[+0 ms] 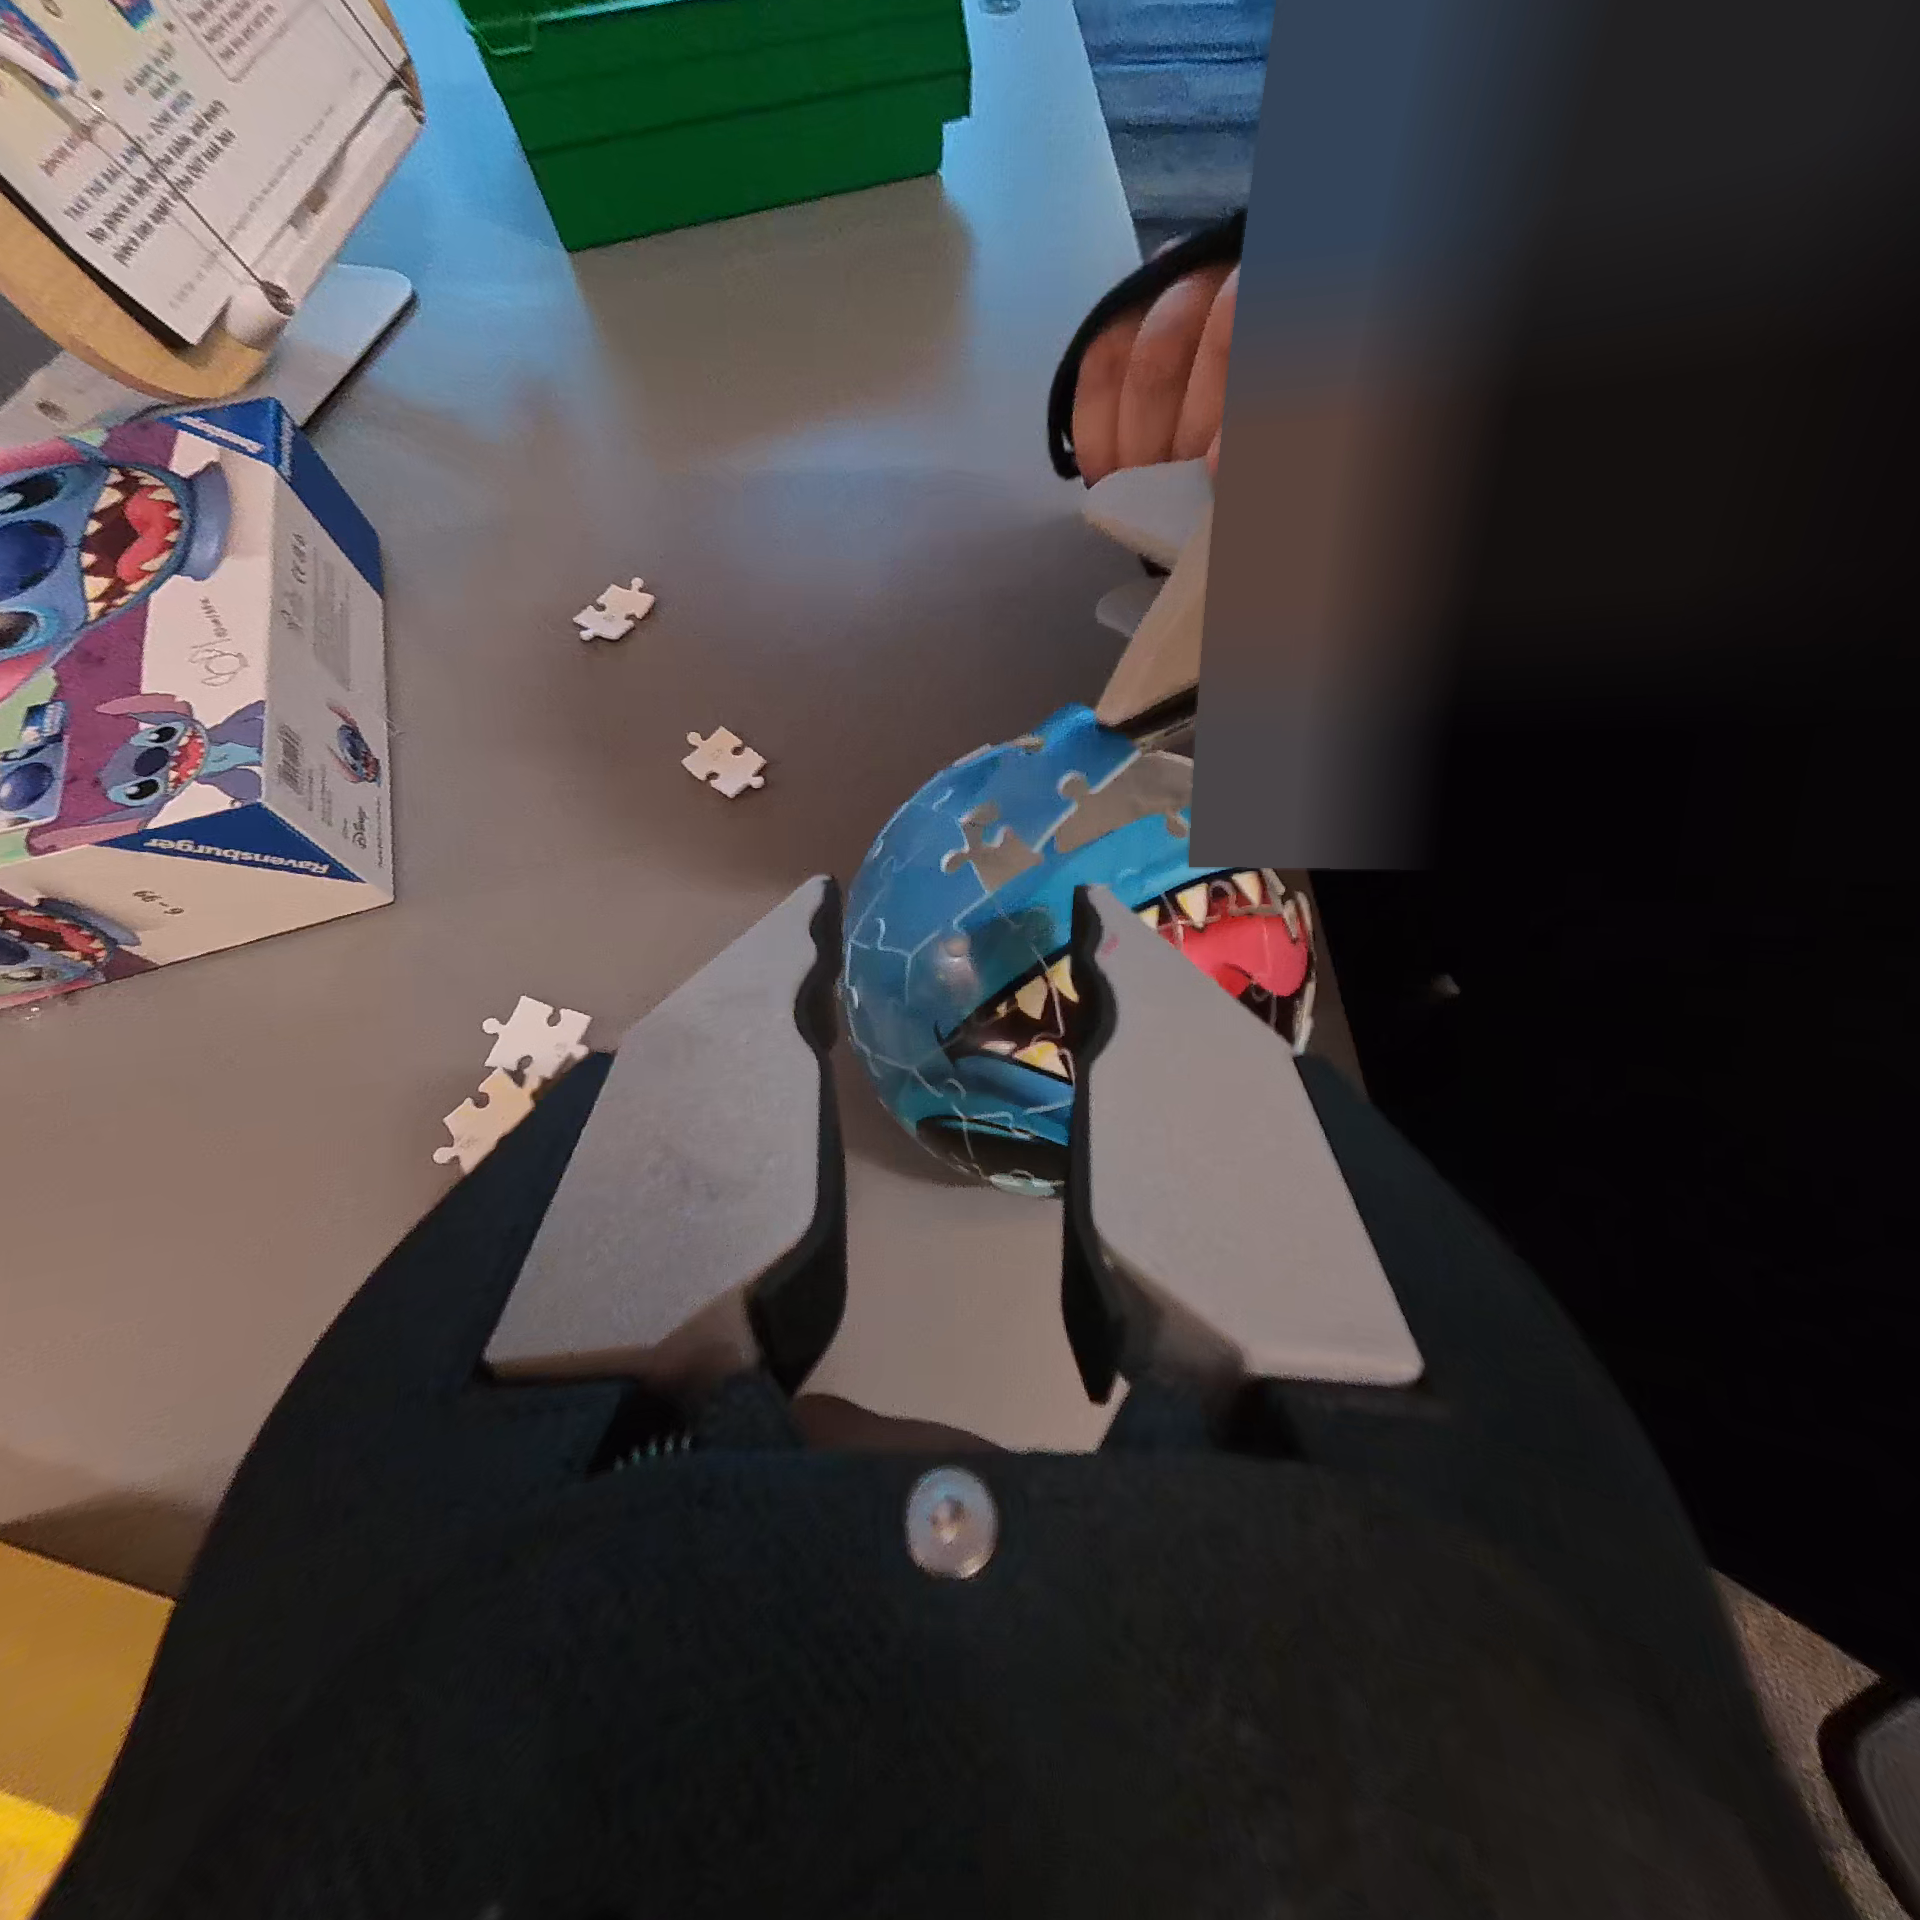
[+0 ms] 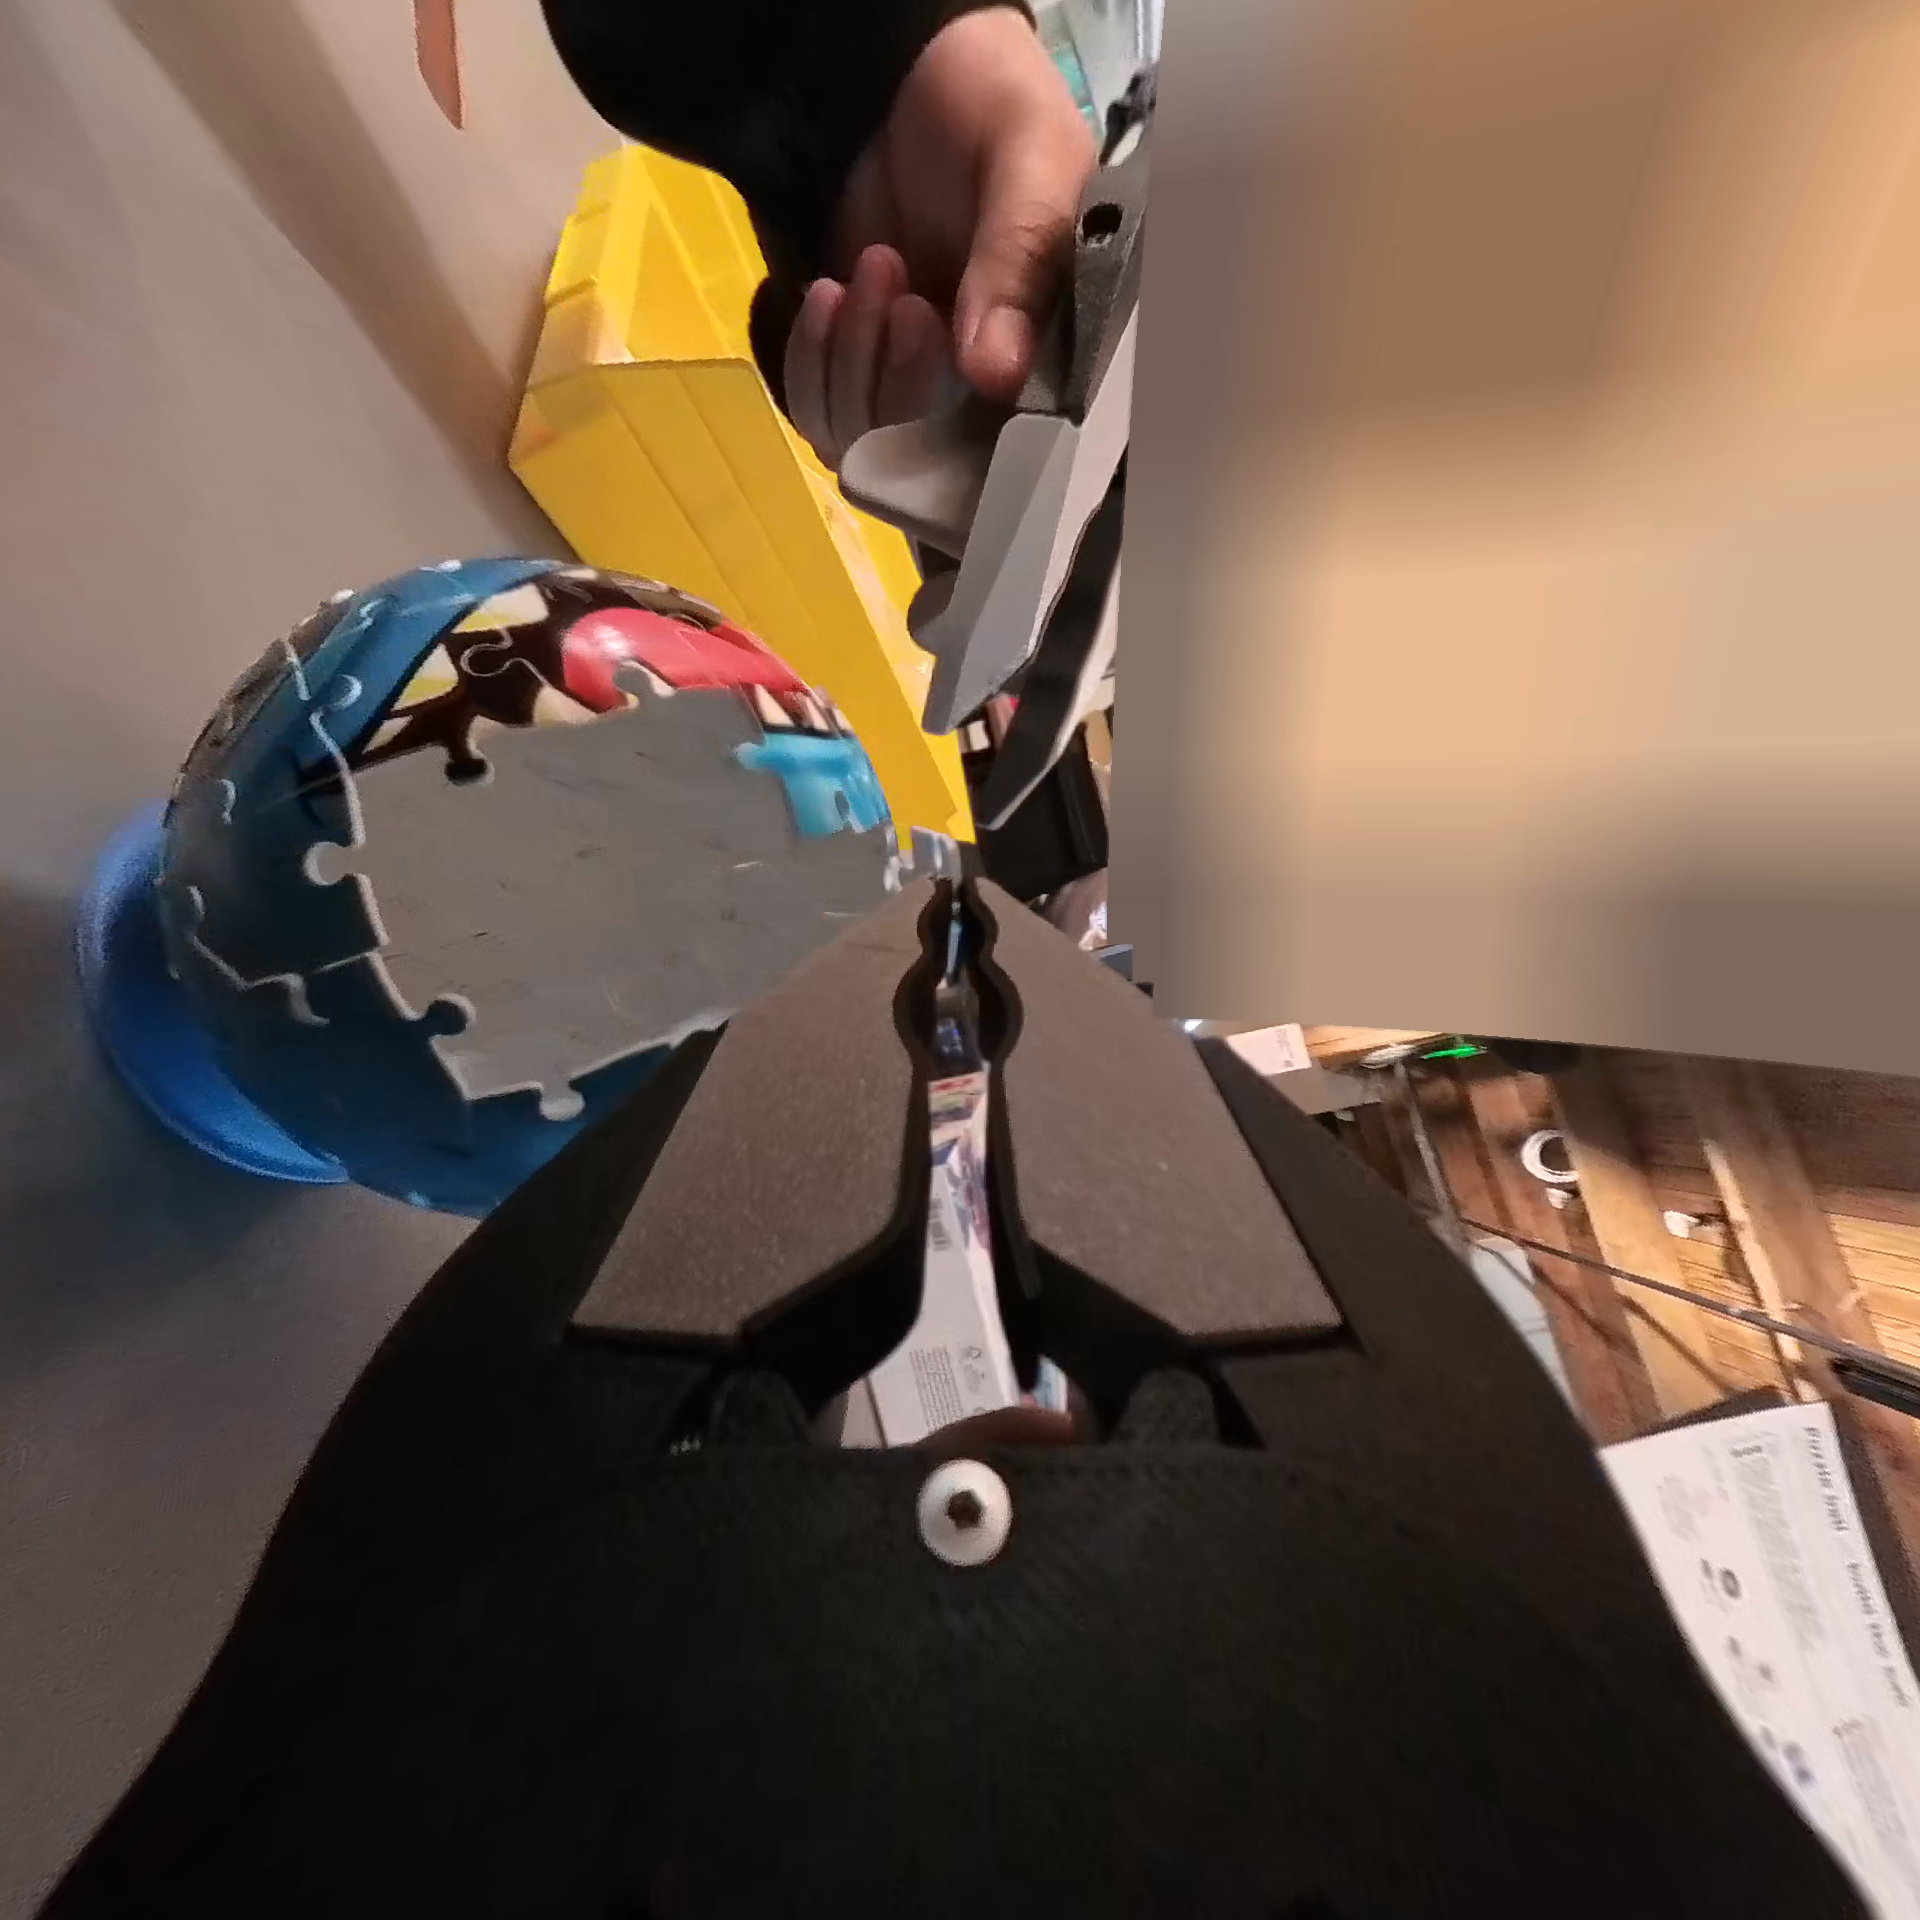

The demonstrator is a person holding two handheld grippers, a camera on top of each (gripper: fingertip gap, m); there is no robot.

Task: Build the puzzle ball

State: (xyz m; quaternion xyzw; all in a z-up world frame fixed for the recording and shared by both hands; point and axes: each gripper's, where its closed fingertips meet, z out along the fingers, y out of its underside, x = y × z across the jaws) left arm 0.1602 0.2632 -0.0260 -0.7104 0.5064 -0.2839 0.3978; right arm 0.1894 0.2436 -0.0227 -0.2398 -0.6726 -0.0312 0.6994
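right wrist view shows the right gripper (image 2: pixel 948 894) pinching a puzzle piece (image 2: pixel 928 858) at centre frame beside the puzzle ball's (image 2: pixel 499 831) gap, likely for insertion, while the left gripper (image 1: pixel 951 925) waits with fingers apart.

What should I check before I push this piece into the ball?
1. Piece held: ok. The right gripper is shut on a piece at its fingertips.
2. Piece at the gap: ok. It sits at the rim of the opening.
3. Tabs lined up with the neighbours: cannot tell, the piece is mostly hidden.
4. Ball seated: ok. It rests on its blue stand.
5. Ball braced: not ok. The left gripper is open and is not clamping the ball.
6. Spare pieces at hand: ok. Several lie on the table beside the ball.
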